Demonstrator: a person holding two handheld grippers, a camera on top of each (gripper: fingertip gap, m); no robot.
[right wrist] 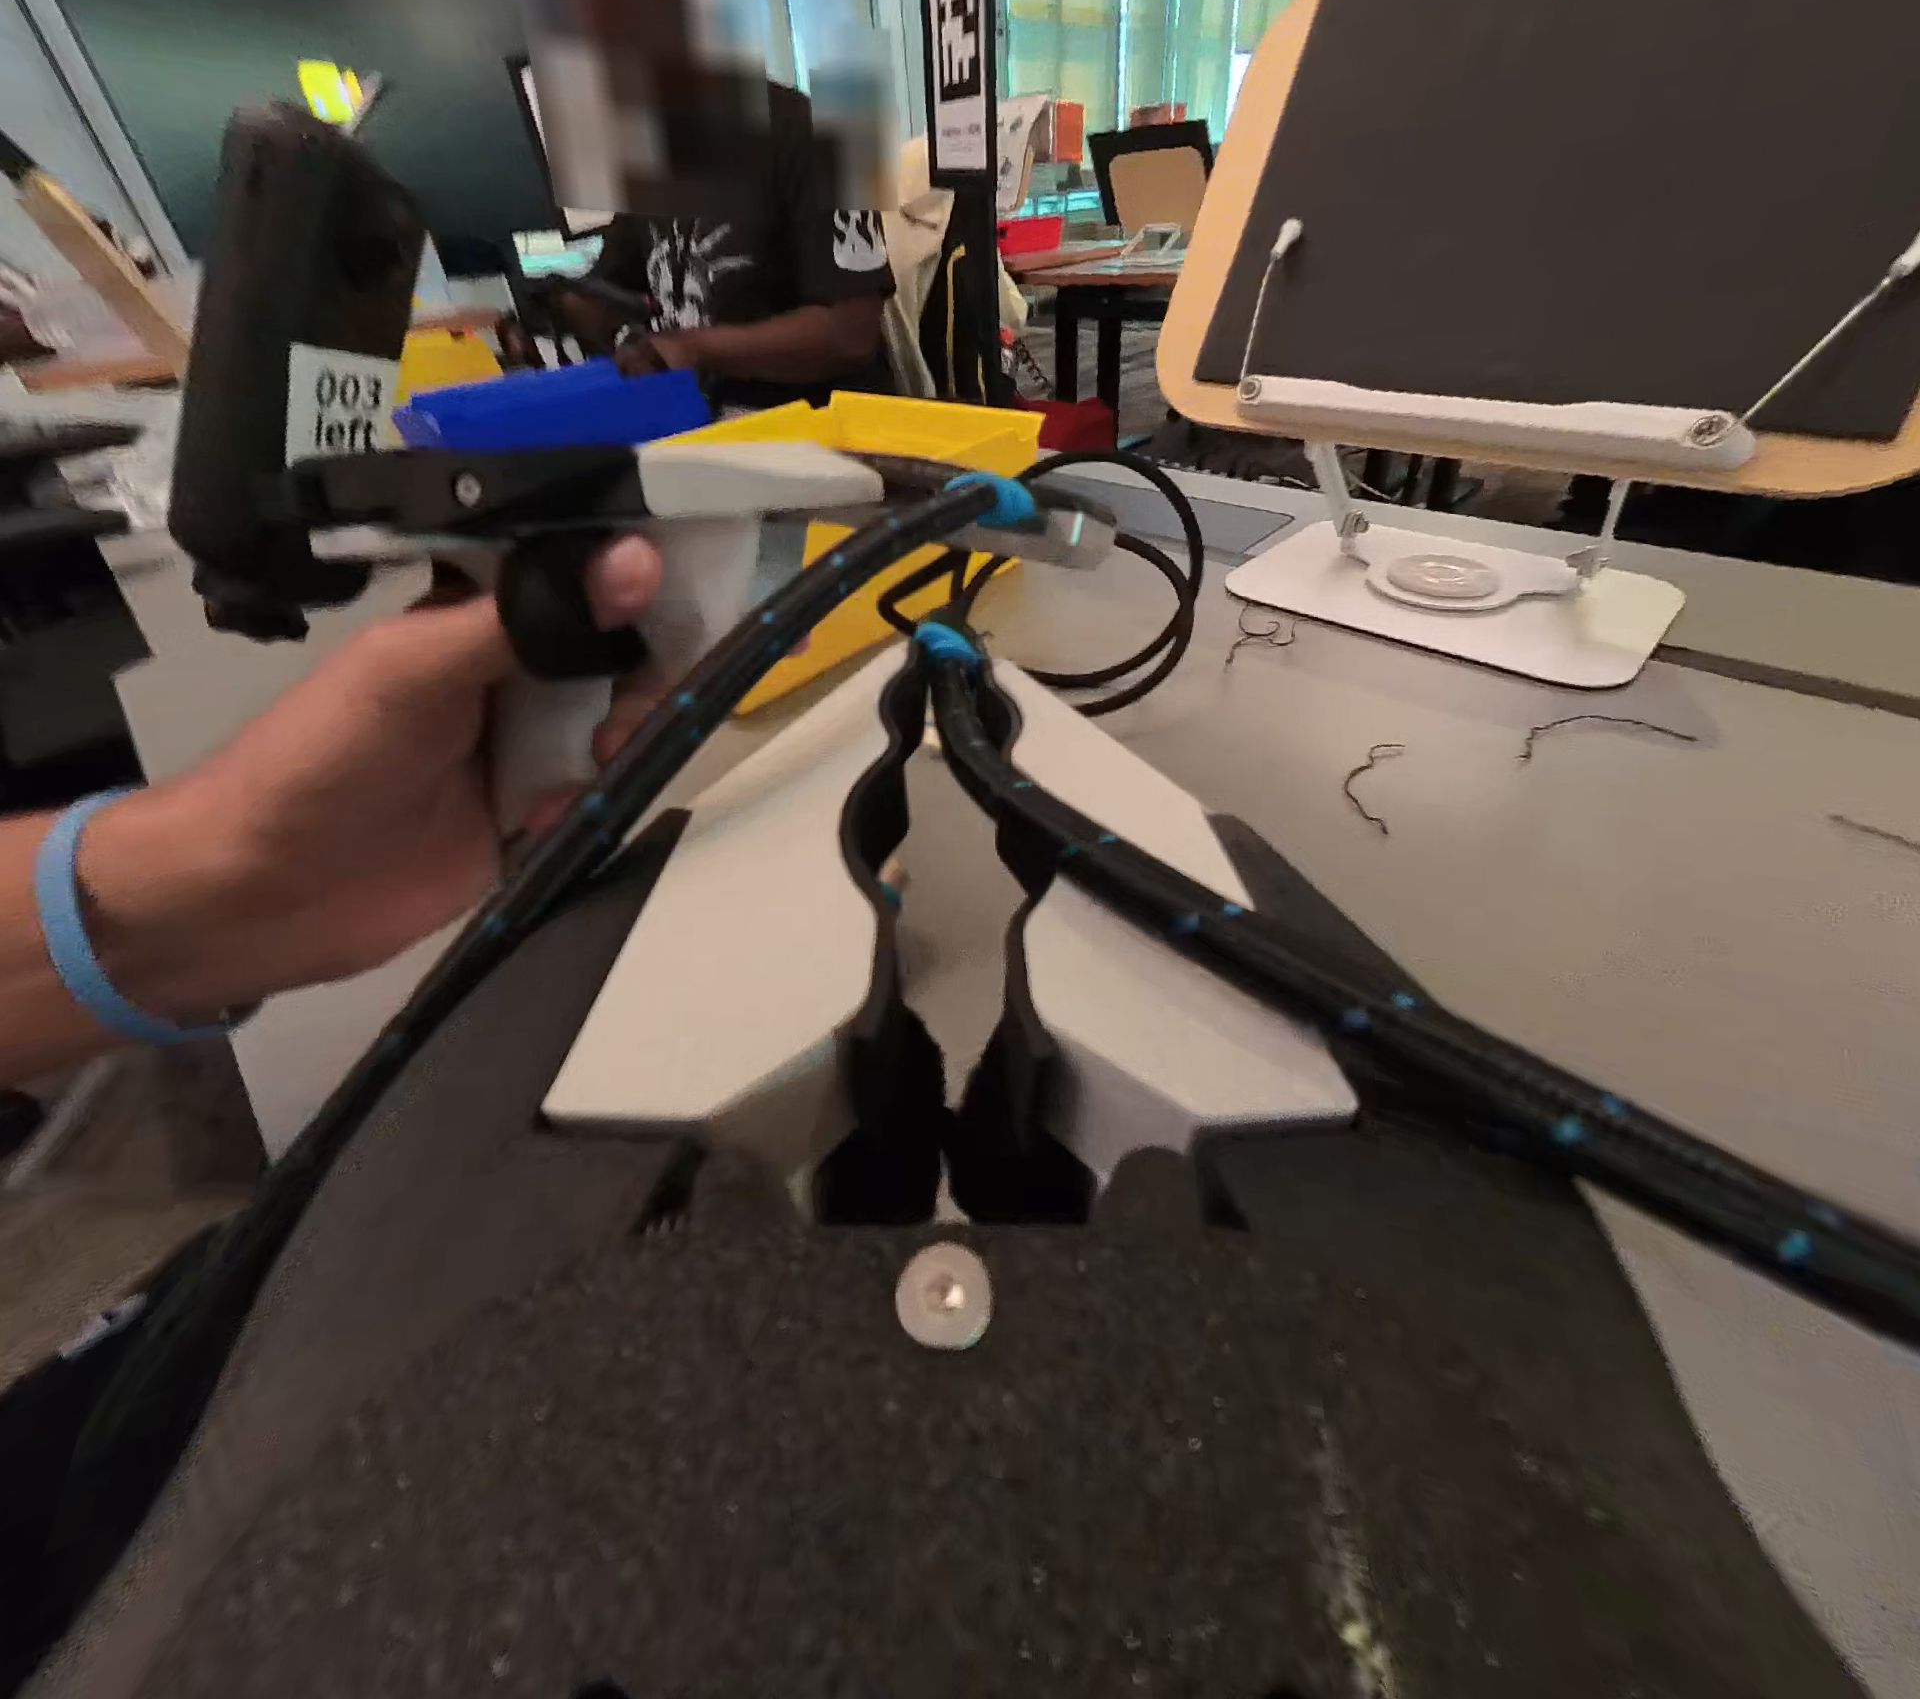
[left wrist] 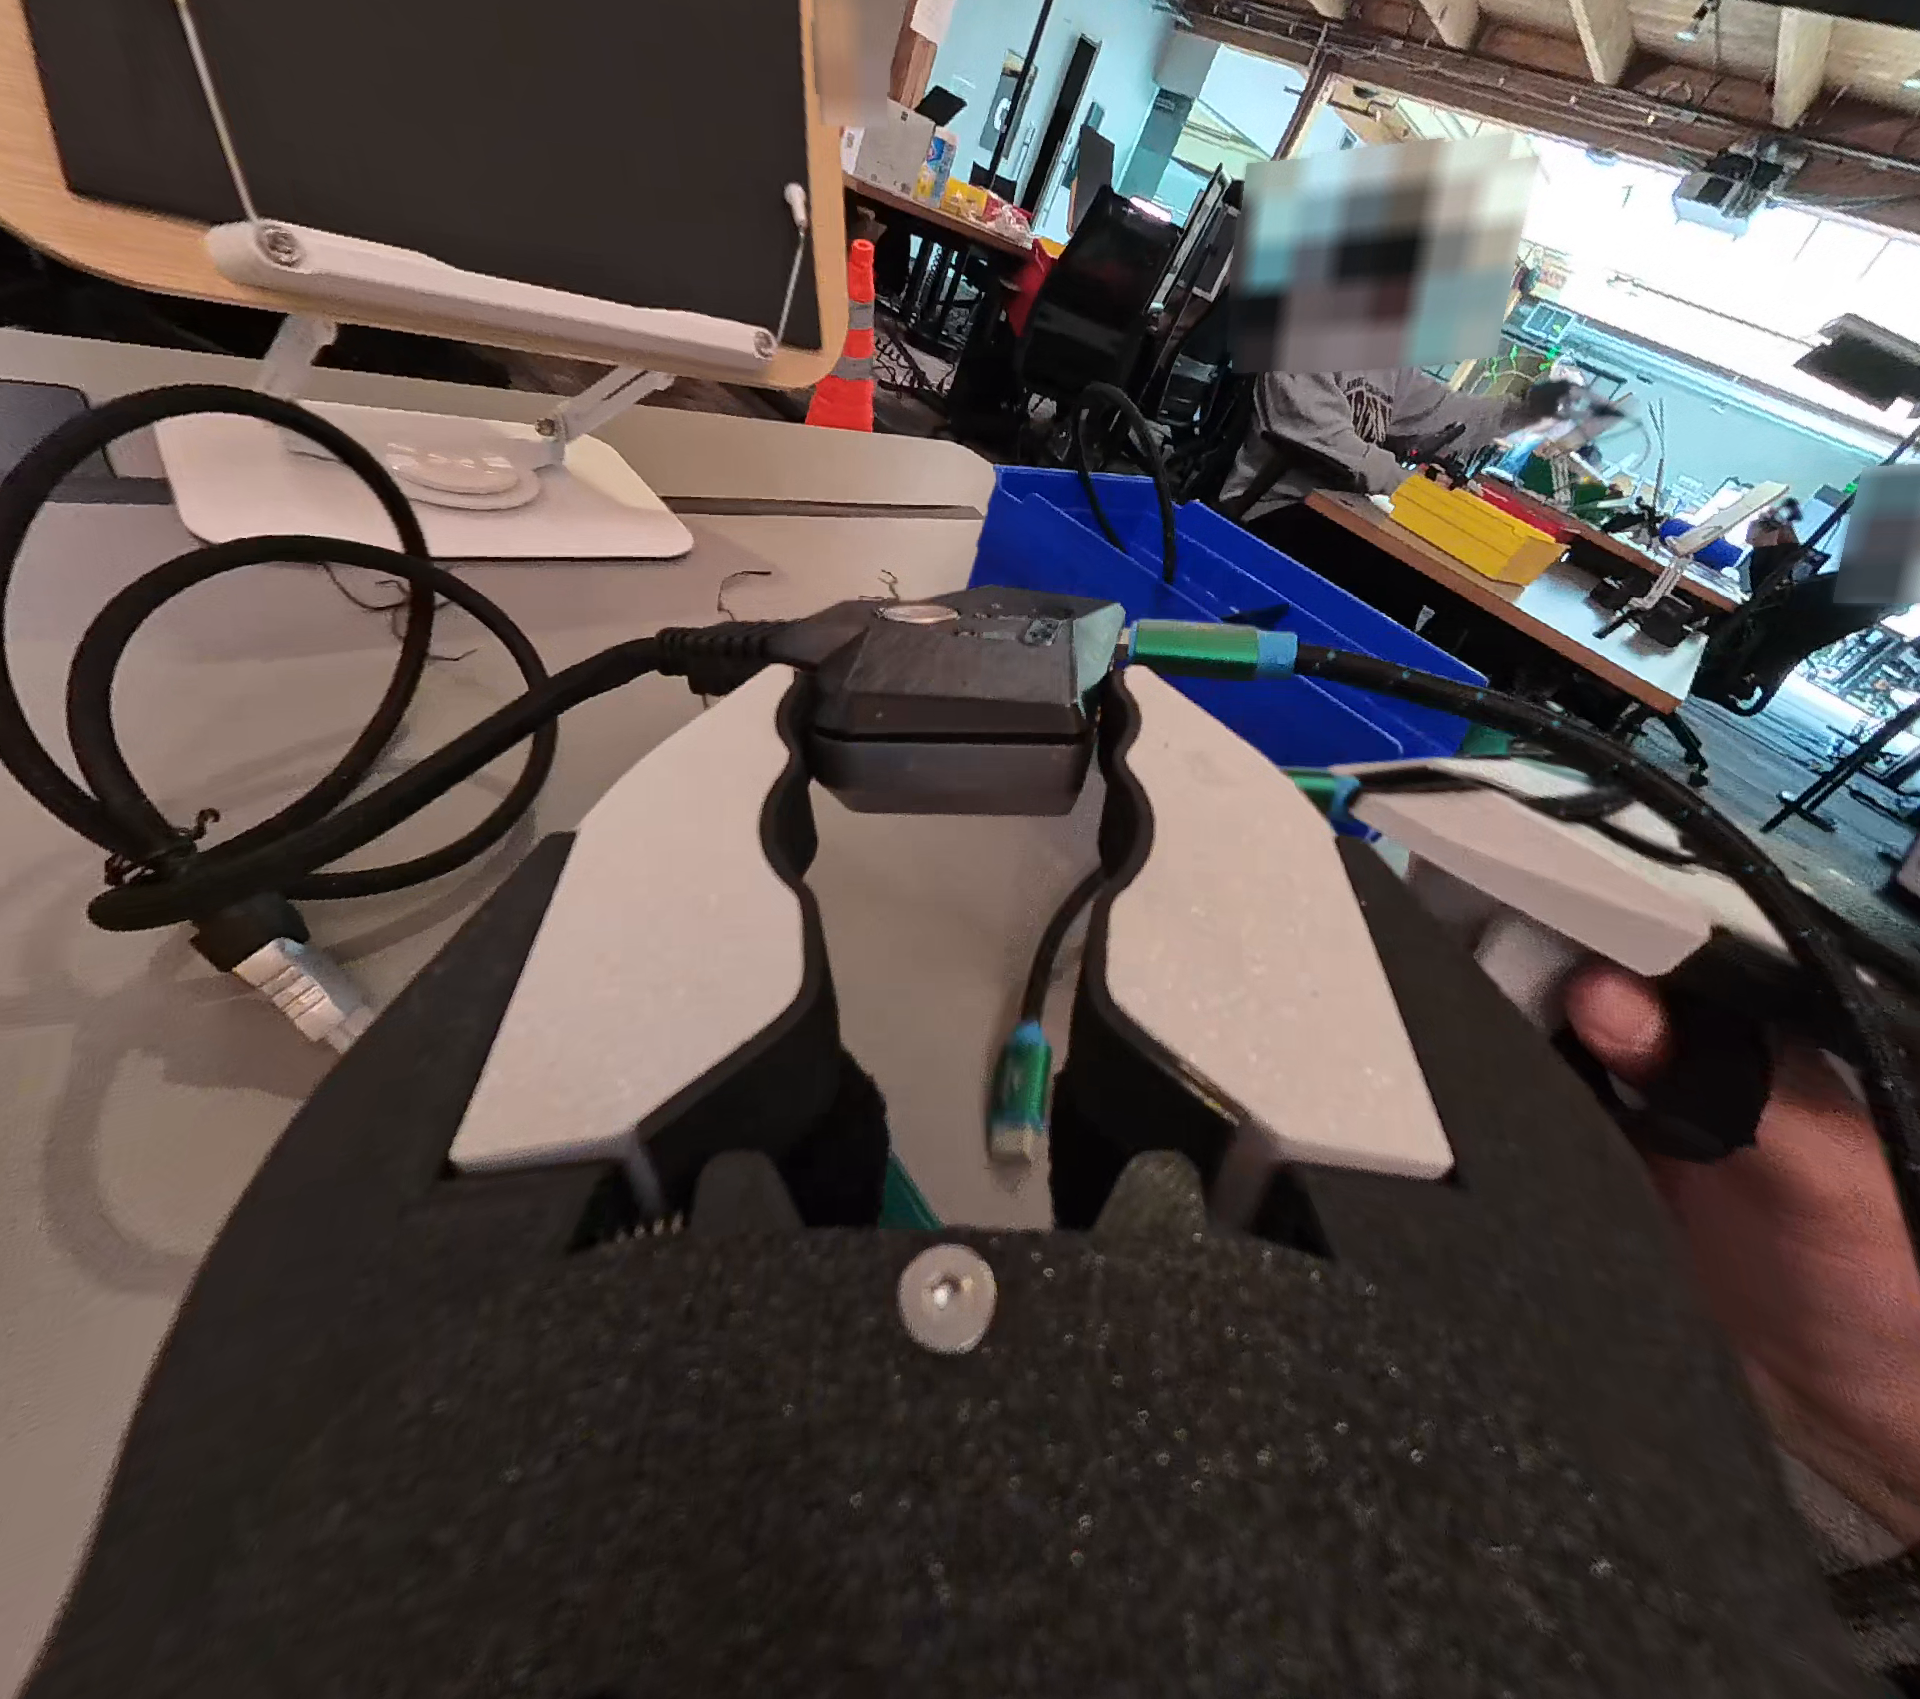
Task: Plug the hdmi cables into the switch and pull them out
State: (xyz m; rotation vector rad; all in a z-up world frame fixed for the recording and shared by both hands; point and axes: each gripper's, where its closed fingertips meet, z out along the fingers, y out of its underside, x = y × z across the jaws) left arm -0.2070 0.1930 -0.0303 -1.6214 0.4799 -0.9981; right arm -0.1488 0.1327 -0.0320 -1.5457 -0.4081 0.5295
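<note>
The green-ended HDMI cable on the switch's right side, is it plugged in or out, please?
Plugged in: the green connector meets the switch with no gap.

Black switch (left wrist: pixel 961 693); green plug (left wrist: pixel 1195 647); black blue-flecked cable (right wrist: pixel 1351 1015); blue bin (left wrist: pixel 1247 600).

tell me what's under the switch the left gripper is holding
The switch is lifted off the grey table. Under it lies a loose green plug between the left gripper's fingers. Its underside is hidden.

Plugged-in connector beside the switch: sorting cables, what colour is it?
Green with a blue collar, clearest in left wrist view.
</note>
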